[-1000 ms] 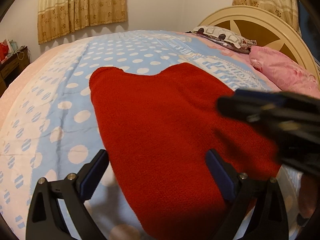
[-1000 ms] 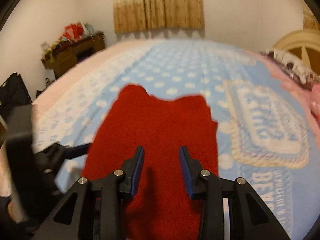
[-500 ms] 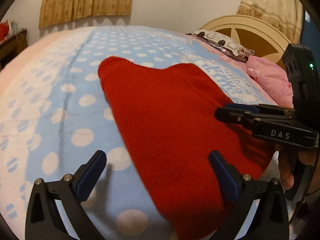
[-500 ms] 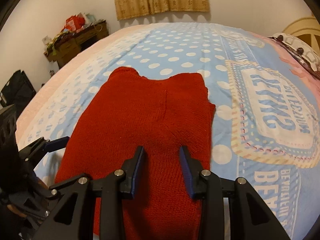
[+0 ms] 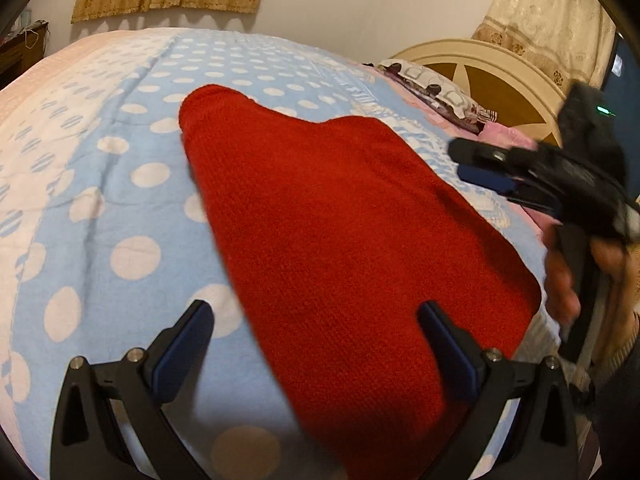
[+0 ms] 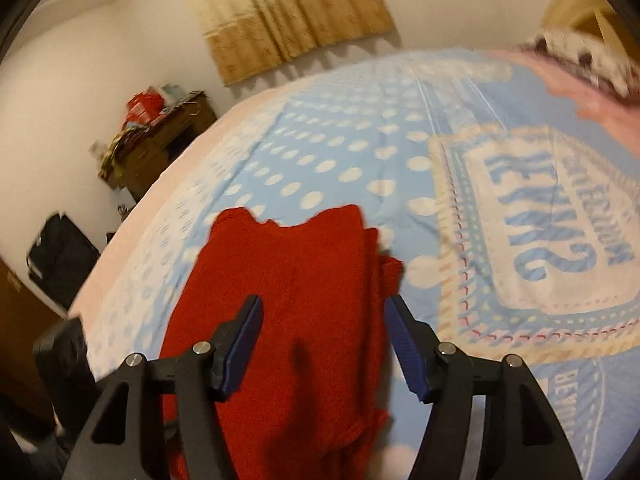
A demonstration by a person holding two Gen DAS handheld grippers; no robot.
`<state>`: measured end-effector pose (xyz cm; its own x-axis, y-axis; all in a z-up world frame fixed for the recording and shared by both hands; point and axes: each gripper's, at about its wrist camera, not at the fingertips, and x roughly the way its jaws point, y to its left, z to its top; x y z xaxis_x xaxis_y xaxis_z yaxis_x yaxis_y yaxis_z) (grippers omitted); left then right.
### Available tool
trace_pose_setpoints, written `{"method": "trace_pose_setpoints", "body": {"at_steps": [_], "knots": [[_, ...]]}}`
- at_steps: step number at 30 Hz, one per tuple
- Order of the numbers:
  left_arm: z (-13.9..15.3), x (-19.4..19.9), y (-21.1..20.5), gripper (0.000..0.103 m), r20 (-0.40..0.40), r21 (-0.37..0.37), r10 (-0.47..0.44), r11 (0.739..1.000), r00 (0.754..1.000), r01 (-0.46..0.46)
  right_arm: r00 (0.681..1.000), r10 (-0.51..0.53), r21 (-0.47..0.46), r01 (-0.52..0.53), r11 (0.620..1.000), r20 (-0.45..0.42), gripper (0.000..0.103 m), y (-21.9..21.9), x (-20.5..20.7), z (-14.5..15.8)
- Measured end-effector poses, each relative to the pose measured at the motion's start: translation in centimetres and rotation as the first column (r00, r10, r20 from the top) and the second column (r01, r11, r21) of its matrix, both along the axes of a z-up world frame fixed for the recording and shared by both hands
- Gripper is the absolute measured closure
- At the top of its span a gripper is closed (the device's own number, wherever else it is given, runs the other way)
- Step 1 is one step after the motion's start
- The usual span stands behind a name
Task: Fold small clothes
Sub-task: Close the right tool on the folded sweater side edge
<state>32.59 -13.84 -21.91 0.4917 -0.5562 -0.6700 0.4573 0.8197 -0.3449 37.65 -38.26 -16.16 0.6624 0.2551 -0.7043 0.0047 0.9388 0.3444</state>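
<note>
Red knit sweater (image 5: 340,240) lies flat on the polka-dot bedspread (image 5: 100,200), centre frame in both views. Left gripper (image 5: 316,344) has its jaws wide apart at bottom of frame, straddling the sweater's near edge, holding nothing. Right gripper (image 6: 324,344) also spread, above the sweater, empty. Wooden headboard (image 5: 500,80) upper right.

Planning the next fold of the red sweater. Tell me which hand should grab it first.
Left. Its tongs are wide open low over the near part of the red sweater, straddling its left edge. The right tongs, also open, seem raised above the bed.
</note>
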Motion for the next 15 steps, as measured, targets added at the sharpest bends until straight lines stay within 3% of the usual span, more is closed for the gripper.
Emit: {"method": "trace_pose_setpoints", "body": {"at_steps": [8,15], "knots": [[-0.1,-0.1,-0.3,0.0,0.012,0.022,0.005,1.0,1.0,-0.005,0.992,-0.005,0.06,0.013,0.998,-0.124,0.039,-1.8,4.1,-3.5],[-0.2,0.2,-0.3,0.0,0.014,0.025,0.004,1.0,1.0,-0.004,0.995,0.009,0.229,0.014,0.973,-0.099,0.039,-3.2,5.5,-5.6]]}}
